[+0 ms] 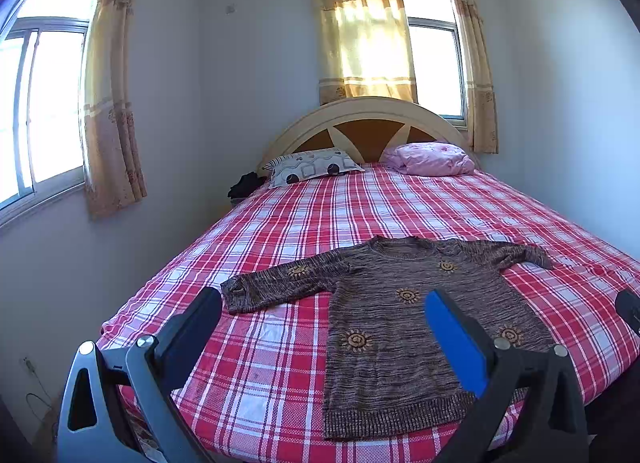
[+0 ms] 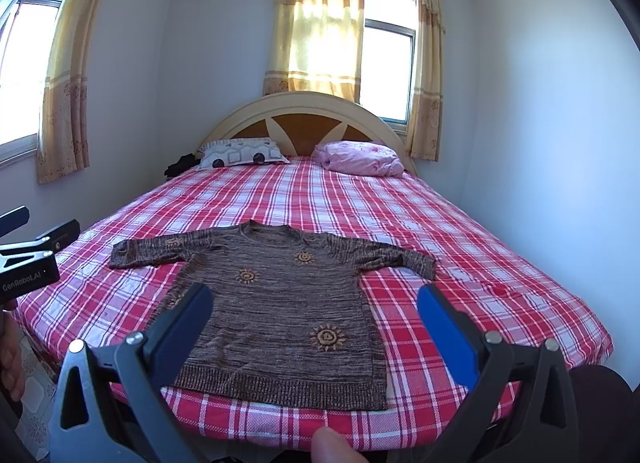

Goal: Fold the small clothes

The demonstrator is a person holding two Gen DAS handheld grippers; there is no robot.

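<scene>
A small brown knitted sweater (image 1: 400, 323) with orange sun motifs lies flat, face up, near the foot of the bed, both sleeves spread out; it also shows in the right wrist view (image 2: 280, 311). My left gripper (image 1: 324, 299) is open and empty, held above the bed's near edge, over the sweater's left side. My right gripper (image 2: 316, 295) is open and empty, held above the sweater's hem. The left gripper's body (image 2: 28, 259) shows at the left edge of the right wrist view.
The bed (image 1: 360, 207) has a red and white plaid sheet. A patterned pillow (image 1: 312, 167) and a pink bundle (image 1: 428, 159) lie by the headboard. Walls stand close on both sides. Dark clothes (image 1: 244, 185) sit left of the bed.
</scene>
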